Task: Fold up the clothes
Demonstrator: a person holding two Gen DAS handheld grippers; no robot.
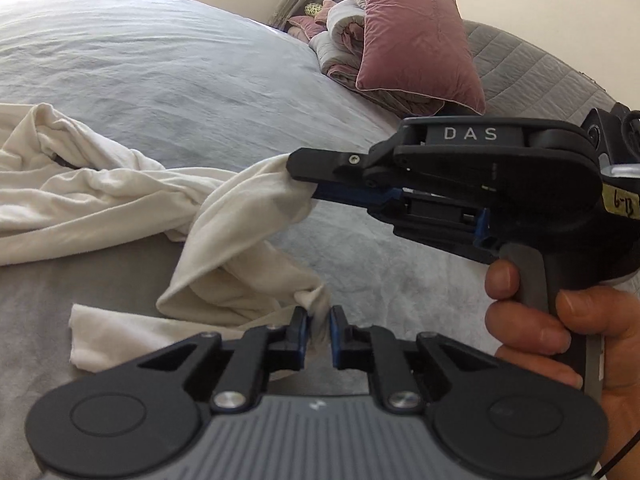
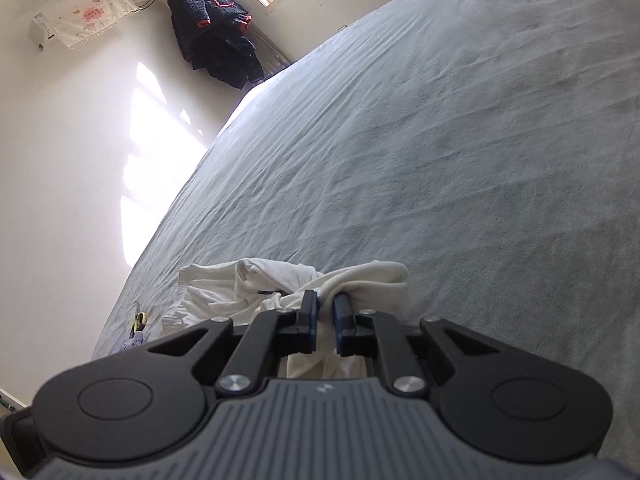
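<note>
Bed: my landmark; a broad mattress under a pale grey-blue sheet, soft and finely creased all over.
Headboard: grey, quilted in a diamond stitch, at the bed's far end.
Pillow: dusty pink, puffy and crinkled, propped upright at the head of the bed against a rolled grey-and-pink quilt.
Dark clothes: a navy heap with orange trim, hanging at the wall beyond the bed's far corner.
White garment: thin cream knit, limp and rumpled, its bulk lying on the sheet near the bed's near edge, one twisted length lifted off it between my two tools.
My right gripper: black with blue pads, closed down tight on a bunched fold of the white garment, above the bed; my hand wraps its grey handle.
My left gripper: same build, jaws pinched onto a small knot of the same cloth, just above the sheet.
</note>
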